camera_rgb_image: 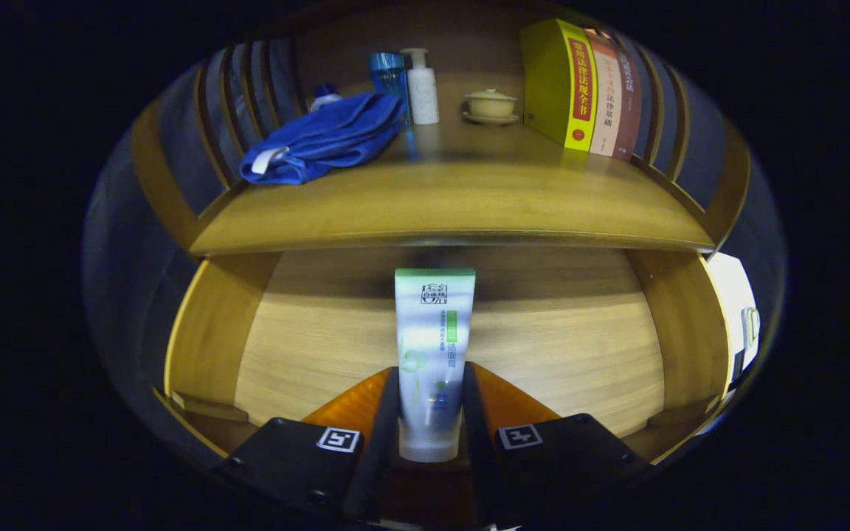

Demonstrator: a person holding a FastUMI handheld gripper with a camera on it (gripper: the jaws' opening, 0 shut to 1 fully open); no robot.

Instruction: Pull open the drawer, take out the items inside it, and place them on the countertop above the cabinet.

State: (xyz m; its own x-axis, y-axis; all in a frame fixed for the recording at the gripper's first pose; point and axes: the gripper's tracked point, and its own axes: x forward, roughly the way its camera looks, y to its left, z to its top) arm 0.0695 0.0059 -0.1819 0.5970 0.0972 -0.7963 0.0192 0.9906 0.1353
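Observation:
A white and green cosmetic tube (432, 339) sticks out forward from between my fingers, and my gripper (431, 383) is shut on its lower half. Below and around the tube lies the open wooden drawer (211, 332), its pale bottom bare apart from the tube. Above the drawer runs the wooden countertop (454, 206), just beyond the tube's flat green end. Whether the tube rests on the drawer bottom or hangs above it I cannot tell.
On the countertop lie a folded blue cloth (329, 136) to the left, a blue bottle (388, 74) and a white pump bottle (422, 87) behind it, a small lidded cup on a saucer (491, 105), and three upright books (580, 88) to the right. Slatted rails fence both sides.

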